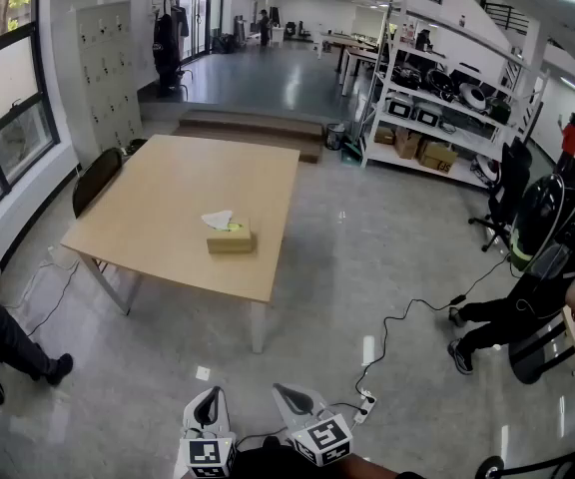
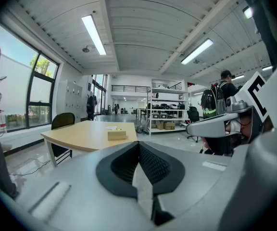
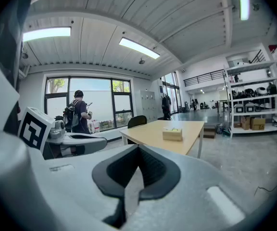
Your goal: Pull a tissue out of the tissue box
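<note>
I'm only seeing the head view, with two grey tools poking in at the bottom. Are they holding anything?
Observer: No. The right gripper view shows the right tool shut, nothing between its jaws.
Operator: And the left one?
Observer: The left tool is shut and empty too, seen in its own view.
Operator: Anybody near the windows?
Observer: Yes, the right gripper view shows a person wearing a backpack in front of the window.

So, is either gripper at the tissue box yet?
No, the box sits on the table, well away from the left gripper and right gripper.
</note>
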`<state>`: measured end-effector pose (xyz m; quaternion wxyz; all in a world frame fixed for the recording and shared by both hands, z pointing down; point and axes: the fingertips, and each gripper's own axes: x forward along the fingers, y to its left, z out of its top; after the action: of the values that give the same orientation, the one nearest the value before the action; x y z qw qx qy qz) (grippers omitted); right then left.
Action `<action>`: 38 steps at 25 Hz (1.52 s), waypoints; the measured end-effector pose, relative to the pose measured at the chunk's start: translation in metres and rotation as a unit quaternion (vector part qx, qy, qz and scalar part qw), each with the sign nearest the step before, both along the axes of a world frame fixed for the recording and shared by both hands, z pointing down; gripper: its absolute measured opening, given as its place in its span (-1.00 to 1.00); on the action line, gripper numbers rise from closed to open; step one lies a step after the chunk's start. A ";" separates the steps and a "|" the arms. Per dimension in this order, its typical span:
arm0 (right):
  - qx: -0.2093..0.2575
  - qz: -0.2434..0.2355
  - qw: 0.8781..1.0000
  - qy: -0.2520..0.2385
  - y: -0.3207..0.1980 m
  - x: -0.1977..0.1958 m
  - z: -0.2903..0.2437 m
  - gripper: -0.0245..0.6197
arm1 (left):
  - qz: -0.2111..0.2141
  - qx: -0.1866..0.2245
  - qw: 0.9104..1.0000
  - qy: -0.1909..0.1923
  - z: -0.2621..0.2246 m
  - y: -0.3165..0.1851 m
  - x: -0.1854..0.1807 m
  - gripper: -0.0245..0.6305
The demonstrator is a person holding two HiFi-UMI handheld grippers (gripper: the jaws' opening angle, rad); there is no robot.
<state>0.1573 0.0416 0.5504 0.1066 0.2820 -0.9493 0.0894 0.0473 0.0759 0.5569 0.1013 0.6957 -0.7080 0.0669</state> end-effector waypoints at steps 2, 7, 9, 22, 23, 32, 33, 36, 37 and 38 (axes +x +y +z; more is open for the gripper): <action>0.002 0.003 1.000 -0.001 -0.004 0.001 -0.002 -0.96 | 0.004 0.007 1.000 -0.001 0.001 -0.003 0.000 -0.87; 0.003 0.010 1.000 -0.005 -0.009 0.002 -0.004 -0.96 | 0.007 0.019 1.000 -0.006 0.008 -0.007 -0.002 -0.87; 0.004 0.013 1.000 -0.005 -0.011 0.001 -0.003 -0.96 | 0.008 0.016 1.000 -0.005 0.010 -0.008 -0.003 -0.87; -0.023 0.016 1.000 -0.012 -0.019 -0.028 0.001 -0.95 | -0.010 0.003 1.000 0.010 0.010 -0.008 -0.036 -0.87; -0.025 0.016 0.999 -0.011 -0.021 -0.033 0.002 -0.95 | -0.007 0.002 1.000 0.010 0.014 -0.008 -0.038 -0.87; -0.026 0.039 0.999 0.004 -0.051 -0.080 -0.005 -0.95 | 0.007 -0.013 1.000 0.027 0.023 -0.036 -0.083 -0.87; -0.024 0.042 0.999 0.007 -0.056 -0.088 -0.006 -0.95 | 0.011 -0.010 1.000 0.026 0.022 -0.043 -0.093 -0.87; -0.015 0.050 0.998 0.016 -0.073 -0.115 -0.011 -0.95 | 0.021 0.008 0.999 0.024 0.009 -0.069 -0.125 -0.87; -0.012 0.054 0.998 0.018 -0.079 -0.123 -0.014 -0.95 | 0.024 0.012 0.999 0.025 0.003 -0.077 -0.135 -0.87; -0.009 0.059 0.998 0.019 -0.085 -0.131 -0.017 -0.95 | 0.026 0.015 0.999 0.027 -0.004 -0.084 -0.144 -0.87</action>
<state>0.0266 -0.0431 0.5330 0.1218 0.3380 -0.9280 0.0985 -0.0969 -0.0086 0.5526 0.1085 0.7168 -0.6876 0.0404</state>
